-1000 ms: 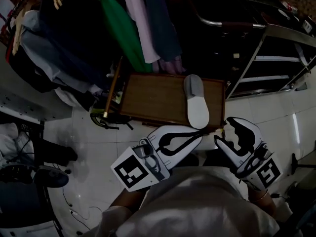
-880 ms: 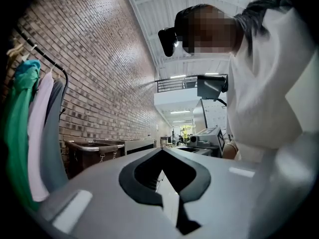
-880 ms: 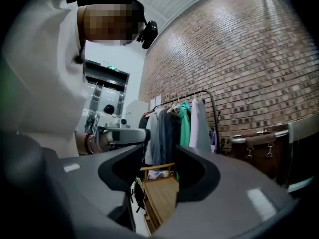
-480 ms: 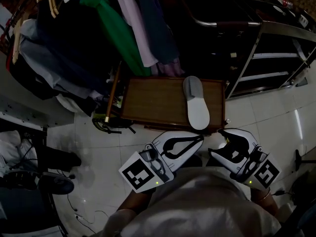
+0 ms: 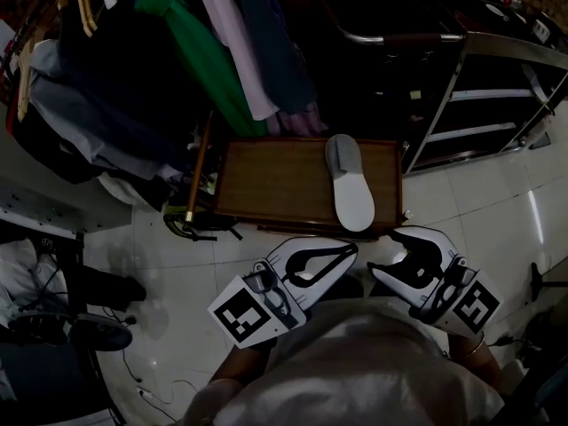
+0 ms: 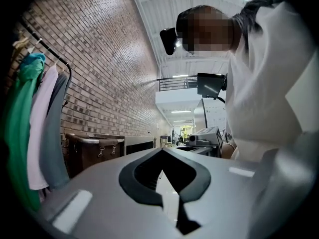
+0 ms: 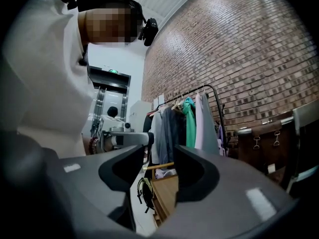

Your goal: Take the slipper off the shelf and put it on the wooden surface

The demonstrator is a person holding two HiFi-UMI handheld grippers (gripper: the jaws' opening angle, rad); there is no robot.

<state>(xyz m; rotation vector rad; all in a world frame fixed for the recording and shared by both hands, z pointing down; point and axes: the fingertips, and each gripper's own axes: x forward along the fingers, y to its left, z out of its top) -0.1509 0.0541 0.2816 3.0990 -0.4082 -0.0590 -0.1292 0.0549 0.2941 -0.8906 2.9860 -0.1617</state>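
The slipper (image 5: 351, 183) lies on the wooden surface (image 5: 266, 180) just right of centre in the head view. It runs lengthwise from the far edge to the near edge, and nothing touches it. The placing looks done. Its near end reaches the board's front rim, and the dim light hides whether it overhangs. If it does, a knock to the board or a brush from below could tip it onto the tiled floor (image 5: 177, 264). Both tools sit low in the frame, close to the person's body and well apart from the slipper. The left gripper (image 5: 353, 249) has its jaws brought together at the tips with nothing in them. The right gripper (image 5: 386, 254) has its jaws standing wide with only empty air between them, and its own view looks past them to the board's corner. The right gripper is the nearer of the two to the slipper's front end, so a careless swing upward would be the likeliest way to disturb it. The metal shelf (image 5: 479, 131) at upper right and the hanging clothes (image 5: 213, 51) at upper left are clear of all this.
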